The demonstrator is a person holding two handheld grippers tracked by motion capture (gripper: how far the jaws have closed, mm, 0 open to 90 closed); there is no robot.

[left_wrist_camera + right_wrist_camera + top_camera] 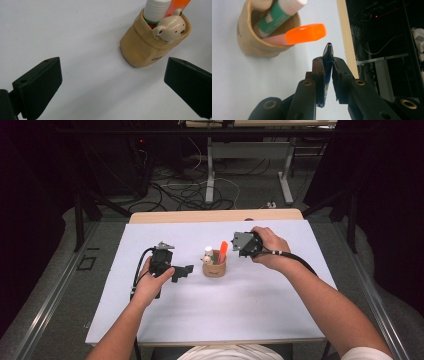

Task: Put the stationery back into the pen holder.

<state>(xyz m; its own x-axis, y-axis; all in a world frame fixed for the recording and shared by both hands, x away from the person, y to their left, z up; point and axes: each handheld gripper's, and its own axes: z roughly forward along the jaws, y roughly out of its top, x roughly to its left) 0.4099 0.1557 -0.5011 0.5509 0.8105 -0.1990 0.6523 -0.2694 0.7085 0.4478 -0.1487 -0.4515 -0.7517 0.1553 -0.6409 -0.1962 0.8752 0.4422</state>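
Note:
A tan pouch-shaped holder [214, 268] [145, 47] [254, 42] stands mid-table with a bear-head figure [170, 28], a white glue stick [156, 10] [280, 13] and an orange highlighter [223, 249] [305, 33] in it. My right gripper [240, 251] [328, 62] hovers just right of the holder, shut on a dark blue pen [327, 75] whose tip points toward the highlighter cap. My left gripper [186, 271] [112, 82] rests left of the holder, jaws wide open with nothing between them.
The white table top [250, 305] has a wooden far edge [215, 216] [347, 37]. Beyond it lie dark floor, cables [190, 190] and desk legs [210, 170].

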